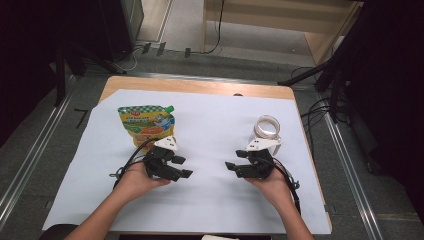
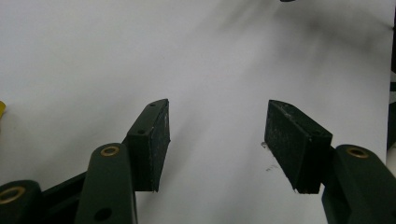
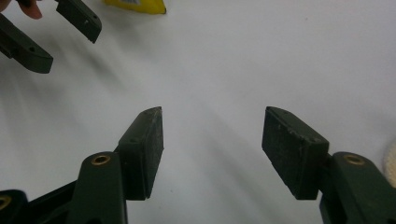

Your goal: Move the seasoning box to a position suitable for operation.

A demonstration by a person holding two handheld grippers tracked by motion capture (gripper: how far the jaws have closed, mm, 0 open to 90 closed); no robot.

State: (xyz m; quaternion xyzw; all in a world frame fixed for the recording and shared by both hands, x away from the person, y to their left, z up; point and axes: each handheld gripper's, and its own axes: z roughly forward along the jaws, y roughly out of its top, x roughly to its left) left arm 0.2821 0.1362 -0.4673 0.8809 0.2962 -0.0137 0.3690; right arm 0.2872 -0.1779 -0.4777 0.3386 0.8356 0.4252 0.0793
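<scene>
Both grippers, left point(image 1: 183, 167) and right point(image 1: 234, 160), hover over the white sheet point(image 1: 215, 135) facing each other, jaws spread and empty. Pouch point(image 1: 146, 123) lies at eleven o'clock, tape roll point(image 1: 267, 127) at one.

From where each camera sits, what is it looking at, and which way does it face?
High view: above the person's side, looking forward and down on the white sheet, yellow pouch, tape roll, both hands, left tool, right tool.
Left gripper view: rides the left tool, faces the sheet between its open jaws.
Right gripper view: rides the right tool, faces the left tool and pouch.
Shared: the sheet in all three; pouch and left tool in the high and right gripper views.
</scene>
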